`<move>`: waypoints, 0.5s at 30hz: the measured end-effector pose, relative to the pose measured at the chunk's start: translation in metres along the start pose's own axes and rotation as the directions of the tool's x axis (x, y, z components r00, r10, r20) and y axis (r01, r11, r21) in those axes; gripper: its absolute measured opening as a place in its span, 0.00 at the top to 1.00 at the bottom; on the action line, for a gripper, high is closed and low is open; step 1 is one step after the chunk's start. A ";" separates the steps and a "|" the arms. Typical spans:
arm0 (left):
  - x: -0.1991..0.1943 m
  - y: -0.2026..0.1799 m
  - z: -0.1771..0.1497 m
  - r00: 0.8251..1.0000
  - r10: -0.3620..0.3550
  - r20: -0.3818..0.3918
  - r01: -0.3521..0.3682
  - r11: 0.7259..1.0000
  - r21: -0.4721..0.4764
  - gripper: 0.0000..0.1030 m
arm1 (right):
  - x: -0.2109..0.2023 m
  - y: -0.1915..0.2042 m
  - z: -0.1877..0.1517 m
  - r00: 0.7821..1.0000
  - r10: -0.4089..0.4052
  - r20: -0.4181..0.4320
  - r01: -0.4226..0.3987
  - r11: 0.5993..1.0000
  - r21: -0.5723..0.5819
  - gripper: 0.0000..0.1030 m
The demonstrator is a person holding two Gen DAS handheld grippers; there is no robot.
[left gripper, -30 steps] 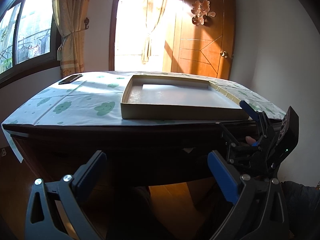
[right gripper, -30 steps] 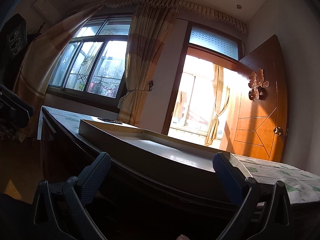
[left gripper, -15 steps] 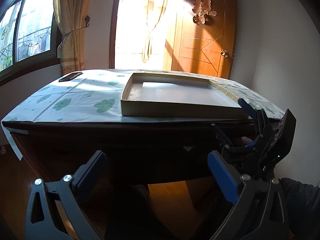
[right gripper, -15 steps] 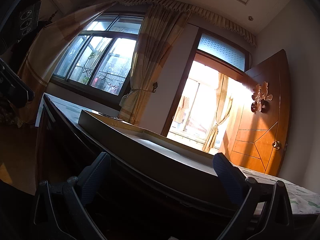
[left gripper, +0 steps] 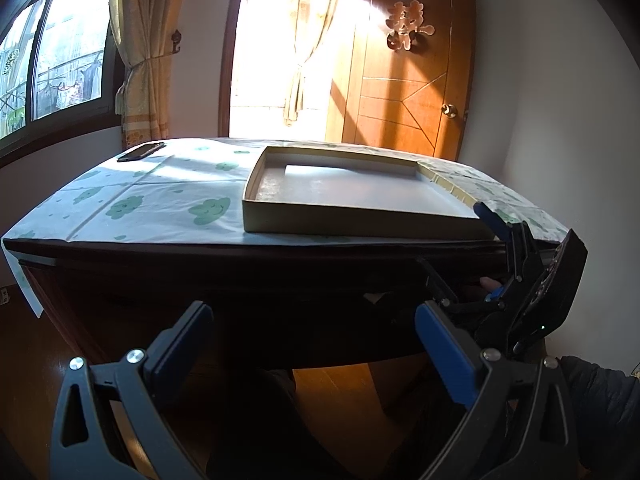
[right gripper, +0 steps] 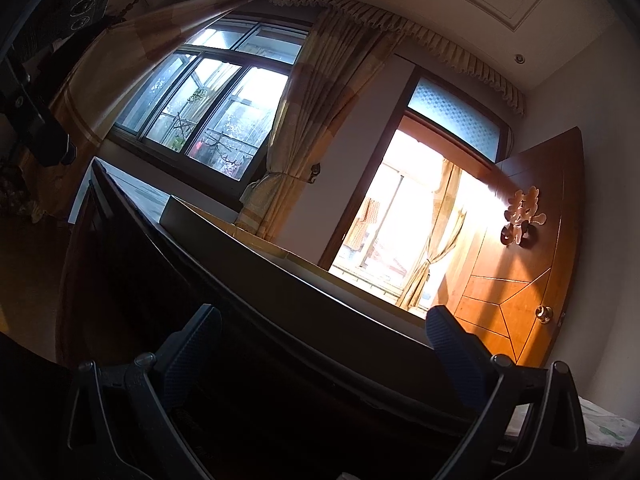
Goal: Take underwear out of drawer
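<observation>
Below, the table's (left gripper: 280, 264) shadowed front hides any drawer.

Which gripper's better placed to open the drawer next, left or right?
Right, probably. The right gripper is open, up against the dark desk front just under the tabletop edge. The left gripper, also open, sits lower and apart. No drawer handle is discernible.

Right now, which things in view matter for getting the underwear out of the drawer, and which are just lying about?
Job:
- dark wooden desk front, where a drawer would be; none seen open, no underwear visible
- left claw, open
- right claw, open, at the desk's right edge
- shallow box, possibly

Lying about:
- black phone
- cloud-print tablecloth
- door
</observation>
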State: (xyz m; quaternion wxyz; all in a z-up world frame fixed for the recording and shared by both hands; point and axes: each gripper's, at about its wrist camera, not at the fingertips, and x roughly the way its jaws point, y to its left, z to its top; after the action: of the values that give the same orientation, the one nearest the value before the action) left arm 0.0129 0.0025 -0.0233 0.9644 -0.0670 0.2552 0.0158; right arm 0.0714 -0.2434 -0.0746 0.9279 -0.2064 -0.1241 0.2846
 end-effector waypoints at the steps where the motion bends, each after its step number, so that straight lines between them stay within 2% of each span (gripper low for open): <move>1: 0.000 0.000 0.000 1.000 0.000 0.000 0.000 1.000 0.000 0.00 | 0.000 0.000 0.000 1.000 -0.004 -0.003 0.004 1.000 -0.001 0.00; 10: -0.001 0.000 0.000 1.000 -0.001 -0.005 0.001 1.000 -0.001 0.00 | -0.011 0.003 -0.003 1.000 -0.014 -0.021 0.014 1.000 -0.003 0.00; 15: 0.000 -0.002 -0.001 1.000 0.000 -0.010 0.000 1.000 0.004 0.00 | -0.013 0.007 -0.004 0.997 0.018 -0.075 -0.019 1.000 -0.004 0.00</move>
State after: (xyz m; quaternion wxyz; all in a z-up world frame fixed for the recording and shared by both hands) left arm 0.0129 0.0009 -0.0240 0.9632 -0.0654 0.2602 0.0150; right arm 0.0588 -0.2467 -0.0825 0.9287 -0.2204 -0.0881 0.2849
